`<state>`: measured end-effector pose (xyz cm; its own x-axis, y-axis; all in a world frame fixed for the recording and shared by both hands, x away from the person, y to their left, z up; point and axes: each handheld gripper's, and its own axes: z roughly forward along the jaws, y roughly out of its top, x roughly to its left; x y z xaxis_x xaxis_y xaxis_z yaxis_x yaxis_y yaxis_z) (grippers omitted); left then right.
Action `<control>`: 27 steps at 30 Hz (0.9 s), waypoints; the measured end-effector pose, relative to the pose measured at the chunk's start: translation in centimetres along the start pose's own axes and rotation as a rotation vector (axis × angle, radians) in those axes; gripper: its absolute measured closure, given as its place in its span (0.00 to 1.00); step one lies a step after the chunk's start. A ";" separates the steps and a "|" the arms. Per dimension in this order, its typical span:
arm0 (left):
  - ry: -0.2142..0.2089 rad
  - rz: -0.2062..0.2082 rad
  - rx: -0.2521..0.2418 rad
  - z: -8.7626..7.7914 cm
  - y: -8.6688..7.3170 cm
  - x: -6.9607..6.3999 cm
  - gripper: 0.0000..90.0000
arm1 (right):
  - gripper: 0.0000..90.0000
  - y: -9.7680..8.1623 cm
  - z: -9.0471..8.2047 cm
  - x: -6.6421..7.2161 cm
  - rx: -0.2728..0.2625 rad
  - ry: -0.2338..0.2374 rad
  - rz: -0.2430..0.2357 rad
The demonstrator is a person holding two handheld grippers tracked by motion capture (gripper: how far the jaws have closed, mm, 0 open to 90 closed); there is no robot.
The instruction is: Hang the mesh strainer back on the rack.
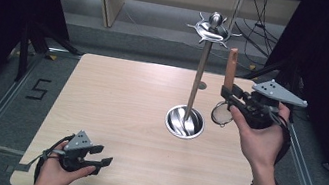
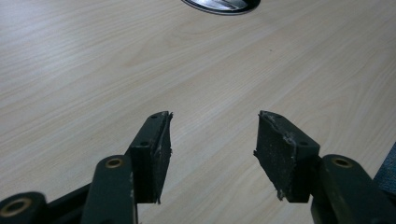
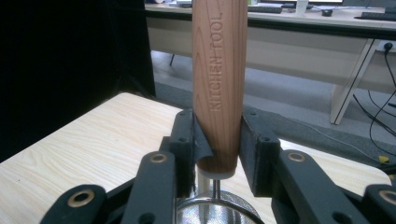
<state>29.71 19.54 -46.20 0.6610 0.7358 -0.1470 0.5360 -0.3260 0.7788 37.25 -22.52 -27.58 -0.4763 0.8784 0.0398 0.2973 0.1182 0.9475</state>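
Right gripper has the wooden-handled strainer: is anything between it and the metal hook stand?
Nothing visible. The right gripper holds the wooden-handled mesh strainer upright, just right of the metal hook stand; only open air lies between them above the light wooden table.

The table [image 1: 113, 114] was of light wood with a fine grain and rounded corners. On it, right of the middle, stood a metal stand with a round, shiny base [image 1: 185, 122] and a thin upright pole [image 1: 199, 75]. A small dark round spot [image 1: 202, 85] was on the board just behind the pole. The table stood on a grey floor [image 1: 25, 94].
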 end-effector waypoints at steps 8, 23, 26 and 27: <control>-0.002 -0.015 -0.014 0.1 0.0 -0.1 0.49 | 0.77 0.5 -0.1 -0.2 -0.022 0.011 -0.004; 0.012 -0.016 -0.022 0.0 -0.1 -0.1 0.49 | 0.77 0.8 0.7 -0.2 -0.019 0.038 -0.014; 0.022 -0.002 -0.005 0.0 0.0 0.1 0.49 | 0.77 0.9 0.7 -0.1 -0.015 0.040 -0.006; 0.016 -0.011 -0.014 0.0 -0.1 0.0 0.49 | 0.77 0.9 0.7 -0.1 -0.015 0.044 -0.011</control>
<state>29.69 19.55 -46.24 0.6468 0.7486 -0.1461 0.5357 -0.3096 0.7856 38.20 -22.19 -26.97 -0.5156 0.8557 0.0429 0.2794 0.1205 0.9526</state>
